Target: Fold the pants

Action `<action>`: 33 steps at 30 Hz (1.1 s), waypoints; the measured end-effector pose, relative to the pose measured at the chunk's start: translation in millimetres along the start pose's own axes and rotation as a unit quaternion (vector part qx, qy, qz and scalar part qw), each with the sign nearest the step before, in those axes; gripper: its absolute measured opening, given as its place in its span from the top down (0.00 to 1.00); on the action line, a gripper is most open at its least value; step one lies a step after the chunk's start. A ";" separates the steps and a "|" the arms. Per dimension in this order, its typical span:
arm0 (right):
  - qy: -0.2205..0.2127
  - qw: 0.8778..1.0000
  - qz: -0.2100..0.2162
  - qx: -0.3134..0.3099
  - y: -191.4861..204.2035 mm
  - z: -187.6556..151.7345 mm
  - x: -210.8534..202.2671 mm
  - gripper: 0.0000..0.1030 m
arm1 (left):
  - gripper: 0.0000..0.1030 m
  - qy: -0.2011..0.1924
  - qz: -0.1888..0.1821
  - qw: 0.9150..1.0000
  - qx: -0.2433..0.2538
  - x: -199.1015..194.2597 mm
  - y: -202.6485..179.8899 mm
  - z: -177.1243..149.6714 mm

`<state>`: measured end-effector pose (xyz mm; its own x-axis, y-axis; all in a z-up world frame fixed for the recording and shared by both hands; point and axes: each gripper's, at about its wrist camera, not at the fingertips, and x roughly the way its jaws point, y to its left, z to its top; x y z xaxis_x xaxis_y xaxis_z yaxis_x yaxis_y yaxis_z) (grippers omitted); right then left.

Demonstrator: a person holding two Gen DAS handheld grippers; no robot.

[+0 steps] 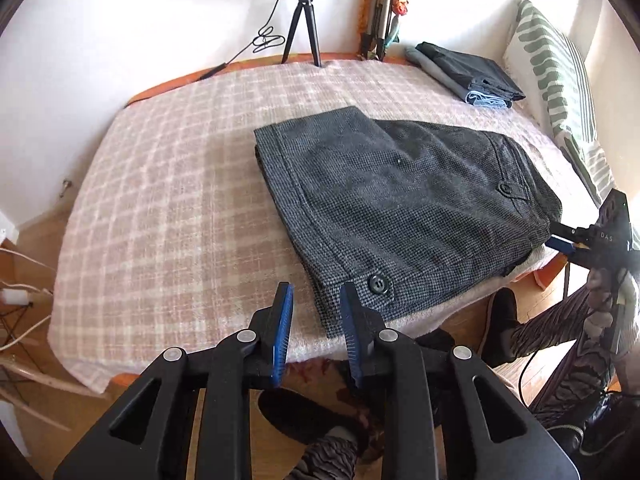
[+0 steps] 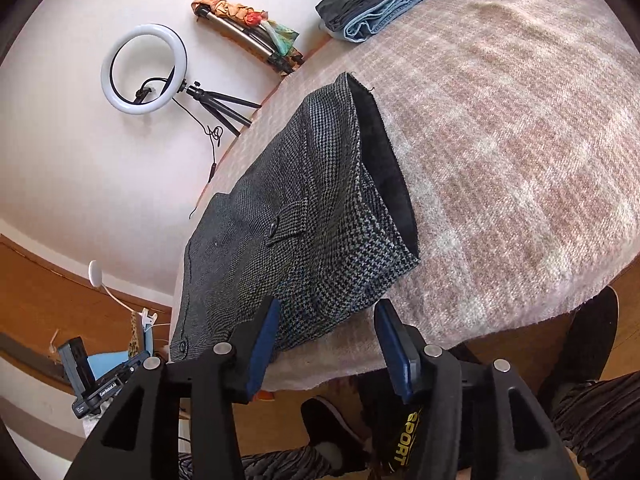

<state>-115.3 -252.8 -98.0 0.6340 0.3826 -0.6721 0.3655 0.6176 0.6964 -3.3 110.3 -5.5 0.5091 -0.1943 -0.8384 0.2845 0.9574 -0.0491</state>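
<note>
Left gripper (image 1: 316, 294): jaws apart, nothing between the blue pads; raised over the near edge of the bed, tips just in front of the pants' buttoned corner.
Left gripper fingers (image 1: 282, 320): black with blue ribbed pads, both clear of the cloth.
Right gripper (image 2: 326, 312): jaws apart, wider than the left pair; low at the near edge of the bed, with a folded corner of the pants reaching into the gap, pads not pressing on it.
Right gripper, seen from the left wrist view (image 1: 560, 242): at the right end of the pants, blue pad tip just beside the cloth edge; touching or not, cannot tell.
Hand (image 1: 600, 304): wrapped round the right gripper's handle, below the bed's near right corner.
Pants (image 1: 400, 208): grey houndstooth, folded into 1 flat bundle, lying along the near edge of the bed toward its right side; 2 dark buttons showing, 1 at the near corner, 1 on a pocket flap.
Bed cover (image 1: 168, 184): pink and cream check, bare to the left of the pants.
Folded clothes (image 1: 468, 74): stack of dark and light blue pieces at the far right corner of the bed, well apart from the pants.
Pillow (image 1: 560, 80): green and white, along the right edge.
Ring light (image 2: 144, 68): on a small black tripod at the far edge, against the white wall.
</note>
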 end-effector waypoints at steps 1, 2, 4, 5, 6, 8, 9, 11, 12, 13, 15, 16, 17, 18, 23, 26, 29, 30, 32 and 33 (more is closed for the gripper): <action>0.000 1.000 0.004 0.005 -0.7 -1.8 4.4 0.49 | 0.77 -0.010 -0.006 1.000 0.001 -0.8 -4.7 8.8; 0.001 1.000 0.011 0.013 -1.6 -3.0 8.7 0.49 | 0.77 -0.015 -0.018 1.000 0.006 2.0 -11.6 17.9; -0.010 1.000 0.017 0.019 -1.2 -4.1 11.4 0.49 | 0.77 -0.024 -0.033 0.999 0.025 11.2 -31.0 34.4; -0.014 1.000 0.014 0.018 0.0 -4.2 12.2 0.49 | 0.77 -0.027 -0.045 0.998 0.037 18.3 -43.1 41.3; -0.019 1.000 0.013 0.018 1.0 -4.2 12.8 0.49 | 0.77 -0.028 -0.054 0.997 0.049 26.5 -56.1 47.3; -0.028 0.999 0.015 0.024 1.4 -2.6 15.1 0.49 | 0.77 -0.027 -0.075 0.995 0.065 46.3 -81.0 57.0; -0.032 0.999 0.016 0.029 1.4 -1.5 16.6 0.49 | 0.77 -0.021 -0.087 0.994 0.070 57.7 -92.0 60.5; -0.041 0.998 0.017 0.041 0.3 -0.3 17.5 0.49 | 0.77 -0.011 -0.090 0.992 0.087 78.6 -110.7 63.8; -0.045 0.998 0.019 0.050 -0.7 -0.2 17.3 0.49 | 0.77 -0.005 -0.087 0.992 0.096 89.3 -117.6 63.3; -0.049 0.997 0.019 0.057 -2.0 -0.5 17.3 0.51 | 0.77 0.003 -0.089 0.991 0.099 97.3 -122.0 61.2; -0.060 0.996 0.023 0.068 -4.8 -0.3 17.4 0.51 | 0.77 0.019 -0.093 0.990 0.103 111.1 -125.3 54.5; -0.067 0.995 0.021 0.069 -5.5 0.6 17.6 0.51 | 0.77 0.028 -0.087 0.990 0.108 118.7 -127.0 48.9; -0.074 0.995 0.016 0.071 -5.4 2.3 18.4 0.53 | 0.77 0.038 -0.083 0.990 0.111 126.6 -127.8 41.9; -0.080 0.994 0.012 0.077 -5.3 3.6 19.3 0.54 | 0.77 0.039 -0.078 0.989 0.118 131.5 -128.5 34.4; -0.086 0.994 -0.012 0.065 0.7 9.6 24.2 0.76 | 0.77 0.002 -0.071 0.990 0.119 113.4 -130.0 35.9; -0.096 0.994 -0.028 0.041 9.4 8.7 19.9 0.79 | 0.77 -0.026 -0.056 0.991 0.117 107.6 -132.3 49.0; -0.106 0.993 -0.047 0.008 23.4 9.2 15.4 0.81 | 0.77 -0.033 -0.058 0.994 0.090 118.3 -138.7 66.1; -0.109 0.993 -0.050 0.001 27.1 9.7 13.9 0.81 | 0.77 -0.033 -0.056 0.994 0.085 124.0 -141.7 70.3; -0.112 0.992 -0.054 -0.013 33.9 11.4 11.5 0.81 | 0.77 -0.024 -0.054 0.994 0.091 137.9 -148.6 71.7; -0.113 0.992 -0.058 -0.022 37.3 12.2 10.4 0.81 | 0.77 -0.014 -0.052 0.994 0.098 146.1 -151.3 70.2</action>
<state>-86.7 -234.2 -76.0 0.7276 0.1468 -0.6701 0.4184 0.6791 0.6031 85.1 -77.9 -82.5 0.4902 -0.2981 -0.8190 0.4874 0.8728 -0.0260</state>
